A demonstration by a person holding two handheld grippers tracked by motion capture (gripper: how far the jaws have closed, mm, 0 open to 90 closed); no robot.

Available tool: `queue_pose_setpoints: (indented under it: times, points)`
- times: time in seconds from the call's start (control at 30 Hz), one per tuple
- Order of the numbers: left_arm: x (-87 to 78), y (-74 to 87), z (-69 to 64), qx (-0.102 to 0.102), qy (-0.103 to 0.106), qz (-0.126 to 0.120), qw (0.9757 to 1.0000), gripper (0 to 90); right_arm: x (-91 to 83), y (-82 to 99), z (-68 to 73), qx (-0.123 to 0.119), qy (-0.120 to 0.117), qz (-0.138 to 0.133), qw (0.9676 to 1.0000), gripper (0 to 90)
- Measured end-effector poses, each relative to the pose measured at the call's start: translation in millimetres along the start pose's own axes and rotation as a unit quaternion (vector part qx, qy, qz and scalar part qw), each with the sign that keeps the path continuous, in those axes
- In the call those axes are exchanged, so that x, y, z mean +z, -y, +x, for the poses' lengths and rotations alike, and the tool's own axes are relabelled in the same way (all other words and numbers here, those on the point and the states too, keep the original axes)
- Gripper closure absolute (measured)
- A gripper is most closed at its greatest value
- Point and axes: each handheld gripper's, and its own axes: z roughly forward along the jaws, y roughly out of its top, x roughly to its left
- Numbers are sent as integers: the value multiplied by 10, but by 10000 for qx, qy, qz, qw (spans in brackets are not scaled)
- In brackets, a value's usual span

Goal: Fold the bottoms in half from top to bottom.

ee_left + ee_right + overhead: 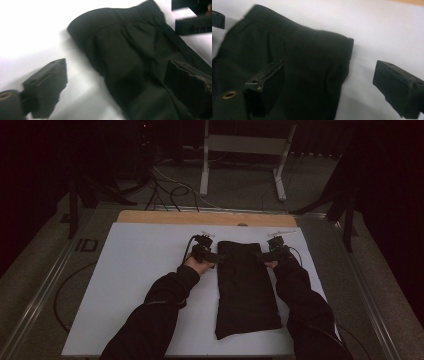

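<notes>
On one white sheet (pixel 140 285): one black garment (pixel 245 285); two grippers (pixel 212 257) (pixel 264 256) flanking.

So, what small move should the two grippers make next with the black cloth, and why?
Probably lower both grippers and close them on the far corners. The left gripper and the right gripper each stand open astride one far corner of the folded black cloth, one jaw over fabric and one over the white sheet. Neither pinches yet, so the cloth cannot be lifted or folded.
</notes>
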Motion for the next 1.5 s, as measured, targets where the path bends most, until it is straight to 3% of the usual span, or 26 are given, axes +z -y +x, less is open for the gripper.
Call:
queue_pose_setpoints:
  times: [0.2,0.33,0.4,0.5,0.57,0.63,0.87,0.93,1.07,1.2,1.37,1.5]
  points:
    - [85,25,7,163,-90,165,9997,192,103,68,-43,-56,138,207,9997,161]
    - [108,33,-31,460,-255,259,9983,313,153,94,-55,-31,112,205,9997,214]
    - [115,38,-37,480,-245,252,9982,358,170,105,-60,30,112,116,9999,242]
    - [122,36,-33,478,-238,242,9983,450,178,89,-43,58,-69,78,9999,334]
    - [119,31,-15,400,-217,240,9987,494,190,70,-25,49,-214,103,9997,357]
    - [118,32,-16,462,-281,246,9982,544,204,54,6,-5,-293,129,9995,375]
    - [117,37,-20,492,-261,300,9980,663,200,53,94,-464,-180,211,9985,596]
    - [134,45,-36,473,-166,316,9982,734,197,51,111,-546,-248,238,9979,667]
    - [131,44,-72,532,-193,307,9979,818,202,46,148,-600,-257,224,9976,806]
    - [114,43,-74,492,-187,258,9983,848,186,35,173,-673,-176,191,9974,839]
    - [69,14,-65,534,-131,193,9983,854,151,7,166,-517,-195,29,9985,845]
    - [13,-28,-52,525,-113,145,9985,854,127,-28,182,-530,-189,-65,9984,846]
